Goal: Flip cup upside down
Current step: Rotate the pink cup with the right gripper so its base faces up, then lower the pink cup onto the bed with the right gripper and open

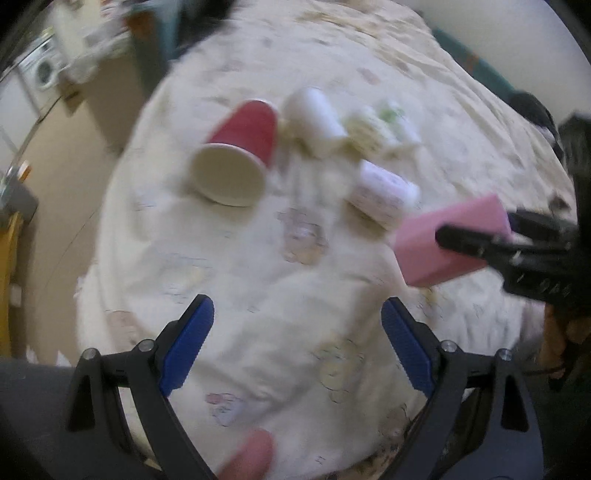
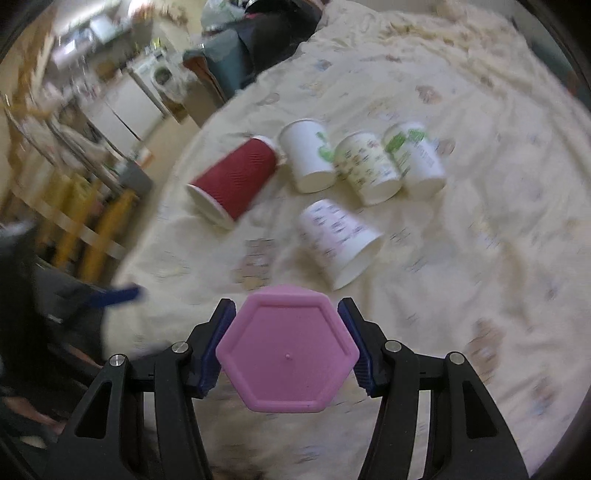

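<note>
My right gripper (image 2: 287, 349) is shut on a pink hexagonal cup (image 2: 287, 349), its flat base facing the camera; in the left wrist view the pink cup (image 1: 443, 240) is held above the bed at the right. My left gripper (image 1: 297, 343) is open and empty over the cream bedsheet (image 1: 258, 277). A red ribbed paper cup (image 2: 236, 179) lies on its side, also in the left wrist view (image 1: 240, 155). Several white printed paper cups (image 2: 364, 168) stand upside down; one (image 2: 340, 242) leans tilted.
The bed's left edge drops to a tan floor (image 1: 74, 147). A washing machine (image 2: 162, 77) and cabinets stand far left. Yellow chair legs (image 2: 92, 221) are beside the bed. Dark clothing (image 2: 266, 33) lies at the bed's far end.
</note>
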Demonstrator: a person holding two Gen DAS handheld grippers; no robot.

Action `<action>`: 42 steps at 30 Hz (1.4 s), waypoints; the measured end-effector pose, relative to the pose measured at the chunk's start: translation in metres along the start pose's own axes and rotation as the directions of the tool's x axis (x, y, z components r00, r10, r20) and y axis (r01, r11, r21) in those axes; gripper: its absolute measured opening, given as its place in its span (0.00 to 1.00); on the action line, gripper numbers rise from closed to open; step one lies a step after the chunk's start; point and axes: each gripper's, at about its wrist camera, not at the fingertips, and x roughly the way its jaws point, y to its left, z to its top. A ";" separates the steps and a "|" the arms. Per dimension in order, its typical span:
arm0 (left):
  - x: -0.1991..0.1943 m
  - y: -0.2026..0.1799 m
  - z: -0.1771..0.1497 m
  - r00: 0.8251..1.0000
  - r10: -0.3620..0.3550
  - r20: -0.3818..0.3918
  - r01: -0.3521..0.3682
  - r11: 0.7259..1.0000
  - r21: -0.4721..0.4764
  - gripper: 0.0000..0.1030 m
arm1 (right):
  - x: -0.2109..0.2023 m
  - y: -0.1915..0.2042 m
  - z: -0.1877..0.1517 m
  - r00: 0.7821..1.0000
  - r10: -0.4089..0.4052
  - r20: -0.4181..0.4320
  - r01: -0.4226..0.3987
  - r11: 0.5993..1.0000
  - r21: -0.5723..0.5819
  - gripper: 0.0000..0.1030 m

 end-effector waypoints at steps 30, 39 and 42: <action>-0.001 0.009 0.005 0.997 0.076 0.020 -0.075 0.997 -0.020 1.00 | 0.077 0.019 0.006 0.992 -0.090 -0.092 0.083 0.994 -0.074 0.71; -0.002 0.008 0.005 0.996 0.076 0.045 -0.075 0.997 -0.016 1.00 | 0.067 0.014 0.007 0.995 -0.062 -0.081 0.059 0.997 -0.041 0.83; -0.006 0.007 0.005 0.996 0.067 0.064 -0.066 0.998 -0.017 1.00 | 0.054 0.009 0.006 0.998 -0.043 -0.050 0.042 0.999 -0.016 0.83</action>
